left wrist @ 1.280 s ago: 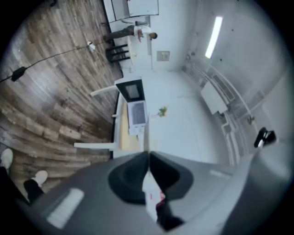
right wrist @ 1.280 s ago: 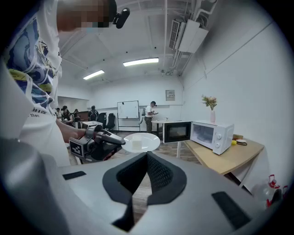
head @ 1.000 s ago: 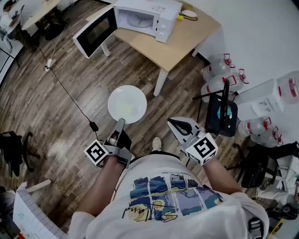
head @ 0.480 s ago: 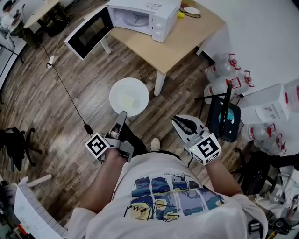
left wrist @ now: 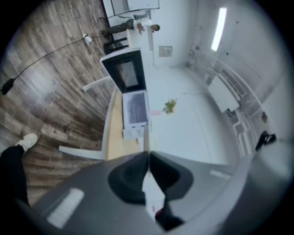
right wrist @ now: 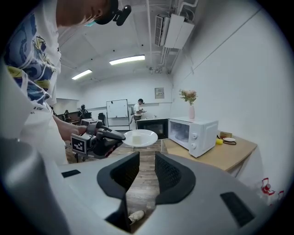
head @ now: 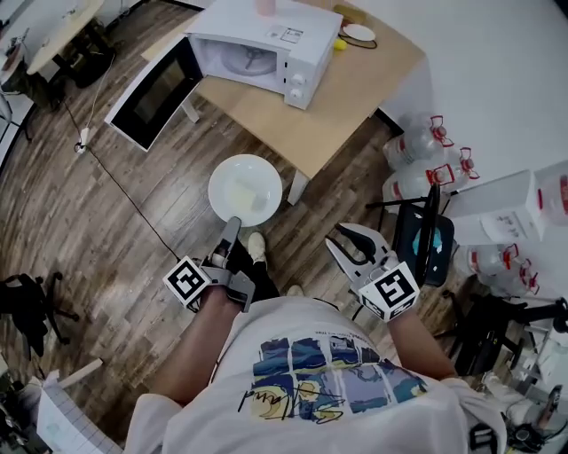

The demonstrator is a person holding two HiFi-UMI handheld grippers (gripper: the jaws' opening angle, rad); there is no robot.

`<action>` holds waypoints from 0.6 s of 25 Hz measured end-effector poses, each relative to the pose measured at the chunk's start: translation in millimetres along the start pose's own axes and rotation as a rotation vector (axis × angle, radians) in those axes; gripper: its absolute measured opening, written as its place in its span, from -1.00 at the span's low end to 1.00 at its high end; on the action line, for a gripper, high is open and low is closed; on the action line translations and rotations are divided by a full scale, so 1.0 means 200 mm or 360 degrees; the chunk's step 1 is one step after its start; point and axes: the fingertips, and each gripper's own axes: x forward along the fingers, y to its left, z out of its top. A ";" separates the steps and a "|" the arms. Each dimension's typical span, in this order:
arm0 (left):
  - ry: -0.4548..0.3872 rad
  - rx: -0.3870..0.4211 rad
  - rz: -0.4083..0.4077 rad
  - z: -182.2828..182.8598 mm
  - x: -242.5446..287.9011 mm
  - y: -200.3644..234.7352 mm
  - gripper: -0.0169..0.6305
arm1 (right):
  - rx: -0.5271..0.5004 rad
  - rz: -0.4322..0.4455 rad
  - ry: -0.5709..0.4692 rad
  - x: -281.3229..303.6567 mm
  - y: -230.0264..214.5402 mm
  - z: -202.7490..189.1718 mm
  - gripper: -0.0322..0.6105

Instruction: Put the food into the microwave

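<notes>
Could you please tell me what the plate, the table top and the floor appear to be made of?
The plate looks like glazed ceramic, possibly plastic: plain white, smooth, faintly glossy. The table top seems light wood or wood-look laminate: even tan, matte. The floor looks like wood or wood-look planks: brown streaky grain, visible board seams.

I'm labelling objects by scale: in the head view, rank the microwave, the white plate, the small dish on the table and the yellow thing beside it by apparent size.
1. microwave
2. white plate, though it is nearer the camera
3. small dish
4. yellow thing, smallest
</notes>
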 end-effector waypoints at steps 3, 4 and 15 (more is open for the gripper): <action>0.0038 0.0014 -0.0029 0.16 0.18 0.00 -0.89 | -0.0021 -0.0042 0.0019 0.16 -0.11 0.08 -0.60; 0.0054 0.0026 -0.0026 0.22 0.24 0.01 -0.89 | -0.0027 -0.0060 0.0022 0.22 -0.15 0.11 -0.60; 0.0137 0.0113 0.0021 0.77 0.79 0.09 -0.89 | 0.0066 -0.0250 0.0051 0.60 -0.38 0.35 -0.61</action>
